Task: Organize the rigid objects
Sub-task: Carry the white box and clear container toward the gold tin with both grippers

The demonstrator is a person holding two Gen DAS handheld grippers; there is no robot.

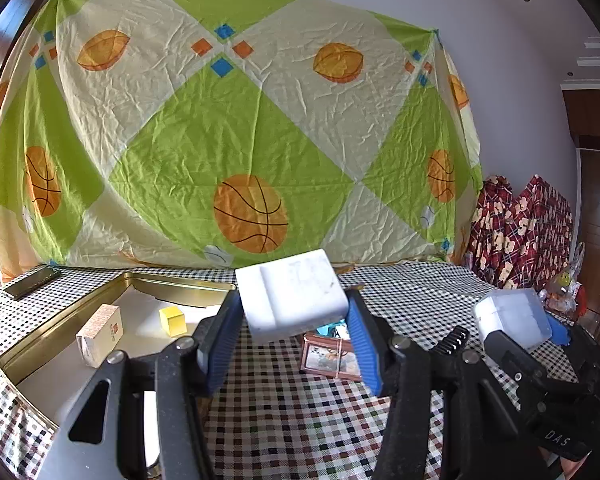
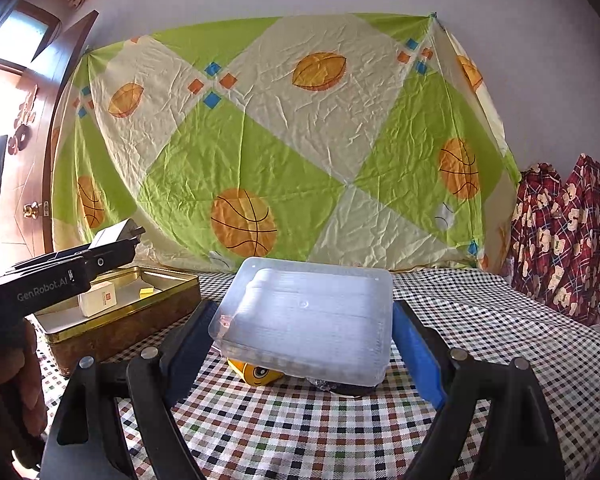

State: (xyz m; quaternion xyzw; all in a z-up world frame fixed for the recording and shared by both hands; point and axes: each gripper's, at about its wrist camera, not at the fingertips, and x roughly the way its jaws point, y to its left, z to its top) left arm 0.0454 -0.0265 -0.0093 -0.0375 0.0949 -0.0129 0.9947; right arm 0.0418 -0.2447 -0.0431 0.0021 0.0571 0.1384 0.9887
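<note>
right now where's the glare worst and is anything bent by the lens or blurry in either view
Right wrist view: daylight through the doorway blows out the left edge, leaving the left gripper a dark silhouette; the clear plastic box is soft but readable. Left wrist view: even light, a sun patch inside the gold tin; the hanging sheet bulges and the corners go black, as in any fisheye.

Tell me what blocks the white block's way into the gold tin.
Nothing visible. The left hand-held gripper holds the white rectangular block above the checked tablecloth, beside the open gold metal tin, whose near floor is bare.
</note>
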